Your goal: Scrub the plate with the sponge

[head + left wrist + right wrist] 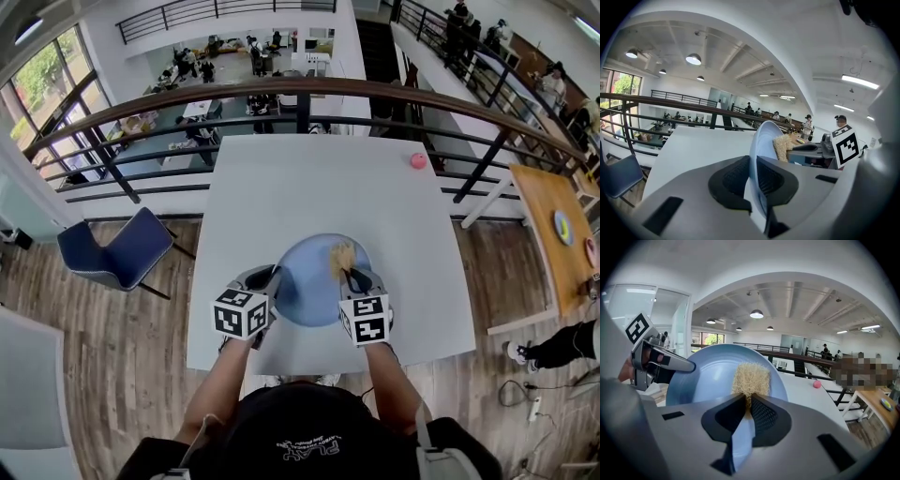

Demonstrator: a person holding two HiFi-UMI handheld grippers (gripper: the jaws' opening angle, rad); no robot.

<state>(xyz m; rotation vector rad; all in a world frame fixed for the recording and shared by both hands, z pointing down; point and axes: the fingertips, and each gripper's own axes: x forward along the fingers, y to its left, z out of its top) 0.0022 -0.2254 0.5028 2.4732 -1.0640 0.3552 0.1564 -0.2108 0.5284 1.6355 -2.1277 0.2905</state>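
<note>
A light blue plate (pixel 305 286) lies over the near middle of the white table (pixel 309 178). My left gripper (pixel 274 276) is shut on the plate's left rim; in the left gripper view the rim (pixel 761 150) runs edge-on between the dark pads. A tan, fibrous sponge (pixel 341 258) rests against the plate's right inner face. My right gripper (pixel 354 278) is shut on the sponge's near end. In the right gripper view the sponge (pixel 751 379) stands up from the jaws against the plate (pixel 710 376), and the left gripper (pixel 688 366) reaches in from the left.
A small pink ball (pixel 418 160) sits near the table's far right corner. A blue chair (pixel 117 251) stands left of the table. A railing (pixel 300 94) runs behind the far edge. A wooden table (pixel 553 234) stands to the right.
</note>
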